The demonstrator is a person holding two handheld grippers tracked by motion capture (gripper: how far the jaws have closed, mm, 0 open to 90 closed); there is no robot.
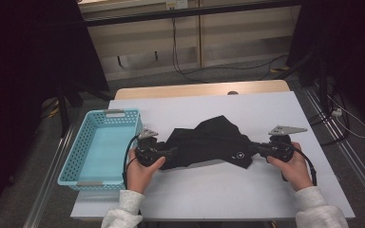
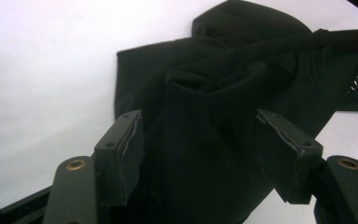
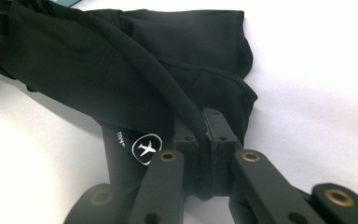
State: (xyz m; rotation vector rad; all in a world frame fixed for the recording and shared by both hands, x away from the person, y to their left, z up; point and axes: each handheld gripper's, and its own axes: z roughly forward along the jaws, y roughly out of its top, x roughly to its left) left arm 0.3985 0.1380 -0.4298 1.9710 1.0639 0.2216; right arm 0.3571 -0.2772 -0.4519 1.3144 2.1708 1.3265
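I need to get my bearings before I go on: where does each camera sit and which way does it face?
High view: above the person's side, looking forward and down on the white table; both hands, left gripper and right gripper show.
Left gripper view: rides the left gripper, jaws apart around the black garment.
Right gripper view: rides the right gripper, jaws shut on a fold.
All three share the garment.

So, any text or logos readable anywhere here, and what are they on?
Round white badge with an airplane sign, on the black cloth beside the right gripper.
Small white lettering next to the badge, on the same cloth: too blurred to read.
Nothing else legible.
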